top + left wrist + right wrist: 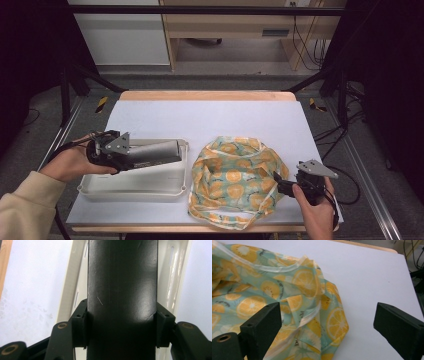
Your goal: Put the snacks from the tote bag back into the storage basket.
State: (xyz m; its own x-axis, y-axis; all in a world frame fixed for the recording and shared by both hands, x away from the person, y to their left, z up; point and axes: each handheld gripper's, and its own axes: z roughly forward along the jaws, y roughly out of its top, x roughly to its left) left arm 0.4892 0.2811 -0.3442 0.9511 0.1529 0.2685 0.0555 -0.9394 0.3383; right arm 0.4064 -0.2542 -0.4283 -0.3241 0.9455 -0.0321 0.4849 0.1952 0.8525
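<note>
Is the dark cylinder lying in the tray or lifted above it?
Lifted: the left gripper holds the dark cylinder tilted above the white tray.

Table (165,117): white top, wooden edge at far side.
Left part: cream tray (134,187) lying flat.
Right part: crumpled orange-print cloth (235,175), just beside tray.

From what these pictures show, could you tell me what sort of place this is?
Probably a lab recording station: a white-covered table in a black frame, trailing cables behind, and a handheld left claw clamping a dark cylinder.
</note>
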